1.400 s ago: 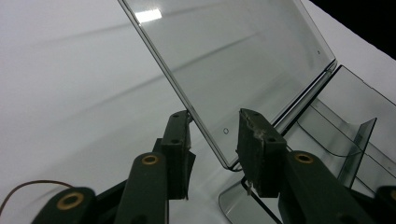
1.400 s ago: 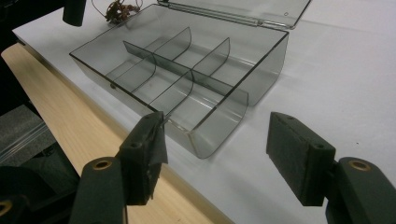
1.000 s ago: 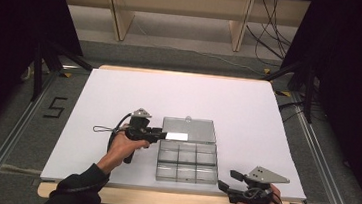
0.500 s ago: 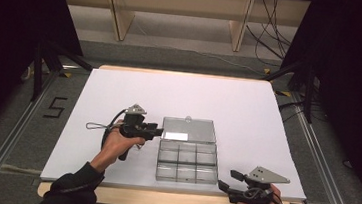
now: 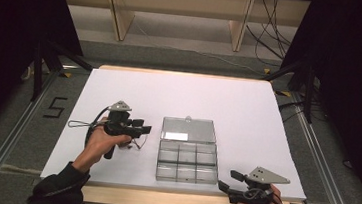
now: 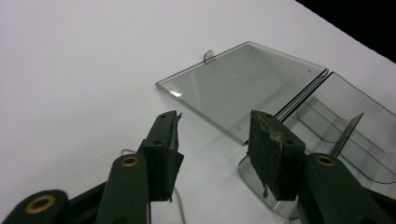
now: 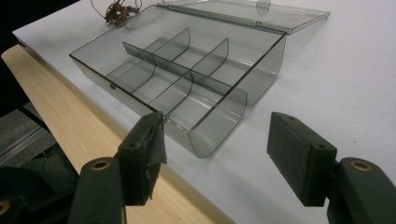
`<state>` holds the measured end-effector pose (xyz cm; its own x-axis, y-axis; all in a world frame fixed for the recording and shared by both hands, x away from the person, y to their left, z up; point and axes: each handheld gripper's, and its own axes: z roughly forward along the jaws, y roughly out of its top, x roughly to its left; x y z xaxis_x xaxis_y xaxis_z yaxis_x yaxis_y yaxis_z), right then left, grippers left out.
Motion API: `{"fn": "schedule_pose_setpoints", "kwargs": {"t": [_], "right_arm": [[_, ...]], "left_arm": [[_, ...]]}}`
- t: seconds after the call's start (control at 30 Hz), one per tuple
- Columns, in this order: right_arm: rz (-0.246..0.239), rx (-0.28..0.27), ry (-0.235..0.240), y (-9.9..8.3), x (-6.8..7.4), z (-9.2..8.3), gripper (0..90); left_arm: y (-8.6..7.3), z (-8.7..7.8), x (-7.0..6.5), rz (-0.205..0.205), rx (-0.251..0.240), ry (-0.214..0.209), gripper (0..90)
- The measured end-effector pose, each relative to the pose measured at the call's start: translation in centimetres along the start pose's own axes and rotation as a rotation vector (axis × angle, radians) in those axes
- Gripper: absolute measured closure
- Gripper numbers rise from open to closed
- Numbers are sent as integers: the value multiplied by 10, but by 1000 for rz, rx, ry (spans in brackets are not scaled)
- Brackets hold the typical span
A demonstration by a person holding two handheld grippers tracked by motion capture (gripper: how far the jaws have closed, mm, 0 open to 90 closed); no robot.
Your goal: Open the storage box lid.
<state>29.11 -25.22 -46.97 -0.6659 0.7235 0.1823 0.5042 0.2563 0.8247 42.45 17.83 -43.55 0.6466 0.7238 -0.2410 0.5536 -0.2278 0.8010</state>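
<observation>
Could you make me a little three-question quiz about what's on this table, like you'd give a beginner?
1. True or false: the clear plastic box has its lid shut.
2. How many compartments does the box have?
3. What lies on the white sheet between the left gripper and the box: A) a coin, B) a small tangle of wire, C) a spoon?

Key:
1. False; the lid lies flat, opened away from the person.
2. Six, in two rows of three.
3. B. It rests beside the box's left wall, with no jaws on it; the left gripper's jaws have just been opening, nothing between them.
</observation>
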Motion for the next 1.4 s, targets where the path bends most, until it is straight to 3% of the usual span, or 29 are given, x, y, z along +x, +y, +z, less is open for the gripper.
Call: {"fn": "schedule_pose_setpoints", "kwargs": {"t": [0.13, 0.17, 0.23, 0.27, 0.33, 0.37, 0.43, 0.47, 0.5, 0.53, 0.57, 0.73, 0.77, 0.93, 0.97, 1.03, 1.07, 1.1, 1.17, 1.27, 1.3, 1.4], "right_arm": [[-4, -4, 3, 0, 0, 1, 377], [2, 2, 4, 0, 0, 1, 377], [-12, -6, -5, 0, -1, 1, 377], [-5, 4, -3, -1, 0, 2, 377], [-16, -5, -6, 0, -1, 1, 378], [-7, -2, -3, 0, 0, 1, 377], [-10, -4, -3, -1, -1, 1, 378], [0, 2, -1, -1, 0, 1, 378], [4, -5, -4, -1, 0, 2, 378], [-1, -2, -5, -1, 0, 2, 378], [1, -2, -4, -1, 0, 2, 377], [6, -1, 3, -1, 0, 2, 378], [54, 13, 15, -2, 4, 1, 378], [36, 3, 6, -3, 1, 2, 378], [14, 1, 6, -3, -1, 3, 377], [21, -1, 16, -3, 0, 2, 378], [51, 3, 28, -4, 2, 3, 378], [11, 3, 6, -3, -1, 2, 378], [-3, -9, 0, -3, -2, 2, 378], [2, -7, 1, -3, -2, 1, 378], [41, 3, 11, -4, 0, 1, 377], [38, 3, 13, -4, 1, 1, 377]], "left_arm": [[-9, -6, 5, -11, 11, 32, 495], [-10, -9, 7, 8, 27, 47, 495], [-13, -12, 5, -11, 8, 54, 476], [-14, -14, 6, 5, 23, 58, 476], [-16, -16, 3, -2, 13, 72, 459], [-18, -19, 3, 23, 35, 81, 459], [-20, -20, 2, 29, 28, 100, 449], [-21, -22, 2, 42, 46, 101, 444], [-23, -21, 2, 31, 35, 112, 437], [-24, -21, 1, 18, 27, 112, 436], [-25, -23, 3, 37, 44, 116, 435], [-32, -23, 5, 34, 59, 133, 416], [-33, -24, 6, 39, 75, 137, 416], [-37, -24, 8, 52, 98, 172, 407], [-38, -24, 9, 56, 100, 175, 404], [-39, -26, 10, 60, 115, 187, 400], [-41, -25, 10, 43, 100, 183, 399], [-41, -25, 11, 49, 113, 185, 399], [-42, -25, 12, 49, 128, 191, 396], [-44, -24, 14, 53, 135, 194, 391], [-45, -23, 13, 47, 130, 200, 389], [-47, -21, 13, 43, 139, 203, 386]]}}
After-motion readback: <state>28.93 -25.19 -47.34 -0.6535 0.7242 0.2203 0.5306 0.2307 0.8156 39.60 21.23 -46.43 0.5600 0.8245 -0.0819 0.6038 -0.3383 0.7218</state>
